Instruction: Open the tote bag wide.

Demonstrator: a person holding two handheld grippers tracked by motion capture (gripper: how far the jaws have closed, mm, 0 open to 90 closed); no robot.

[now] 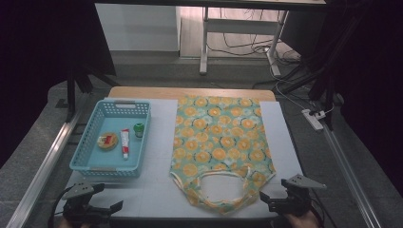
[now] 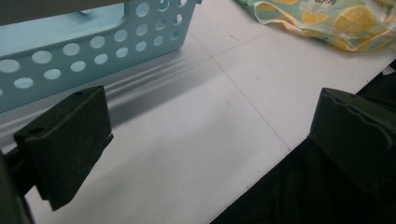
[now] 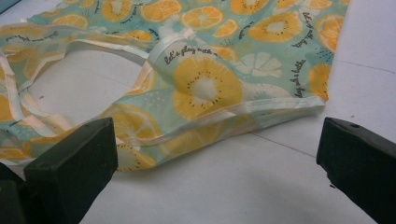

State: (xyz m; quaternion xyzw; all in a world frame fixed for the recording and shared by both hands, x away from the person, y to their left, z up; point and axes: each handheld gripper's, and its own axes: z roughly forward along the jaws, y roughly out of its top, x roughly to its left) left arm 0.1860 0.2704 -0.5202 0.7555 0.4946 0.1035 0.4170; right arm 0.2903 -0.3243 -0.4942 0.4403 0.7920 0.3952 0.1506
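Note:
A teal cloth bag (image 1: 218,142) printed with orange slices lies flat on the white table top (image 1: 157,156), its handles toward the near edge. At the left stands a light blue basket (image 1: 85,142) holding a round yellow and red item (image 1: 107,141), a white and red tube (image 1: 125,142) and a small green item (image 1: 139,129). My left gripper (image 1: 108,196) rests open at the near left corner, just in front of the basket (image 2: 93,51). My right gripper (image 1: 273,191) is open at the near right, beside the bag's handle corner (image 3: 205,88). Nothing sits between either pair of jaws.
The table's near edge runs under both grippers. Metal rails (image 1: 43,166) flank the table on both sides. A power strip (image 1: 313,118) and cables lie on the floor to the right, and a white desk frame (image 1: 204,42) stands behind.

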